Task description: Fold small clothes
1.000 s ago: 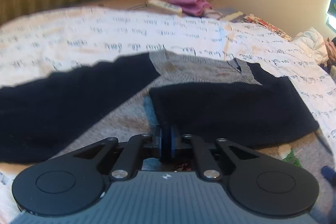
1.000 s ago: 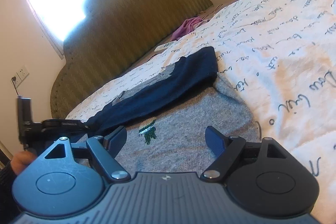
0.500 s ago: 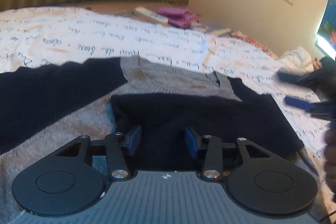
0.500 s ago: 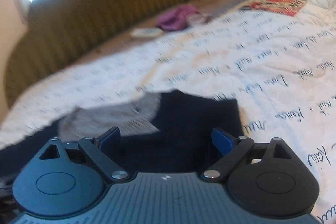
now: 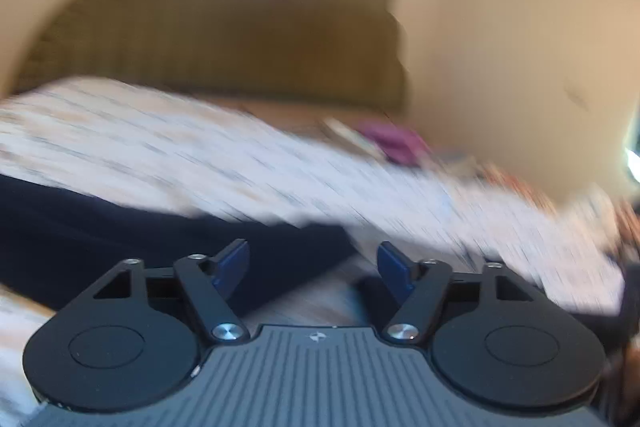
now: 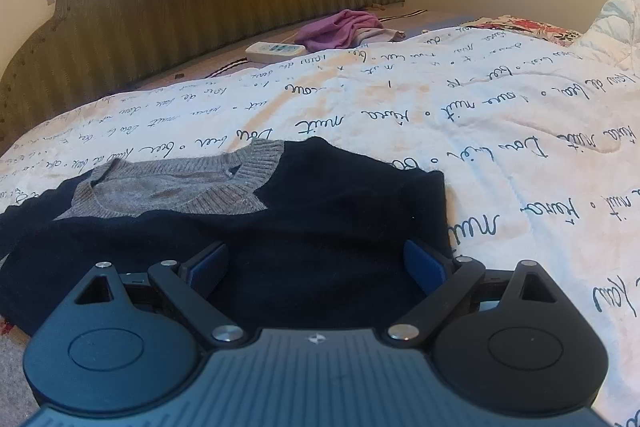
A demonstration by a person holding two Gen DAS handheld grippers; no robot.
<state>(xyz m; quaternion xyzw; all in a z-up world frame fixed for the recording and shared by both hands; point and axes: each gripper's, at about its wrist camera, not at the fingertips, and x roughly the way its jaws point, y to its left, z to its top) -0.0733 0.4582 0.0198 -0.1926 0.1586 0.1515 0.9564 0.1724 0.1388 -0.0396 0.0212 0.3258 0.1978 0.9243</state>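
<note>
left gripper (image 5: 314, 265) spread wide, right gripper (image 6: 316, 267) likewise

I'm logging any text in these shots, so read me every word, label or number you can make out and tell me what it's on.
Bedspread: rows of dark cursive script, seen upside down; no word reads with certainty.
White remote by the headboard: small buttons, markings too small to read.
Each hand-held gripper body: a small white emblem, not lettering.
Sweater: no text visible.
Left wrist view: everything too blurred to read.
</note>
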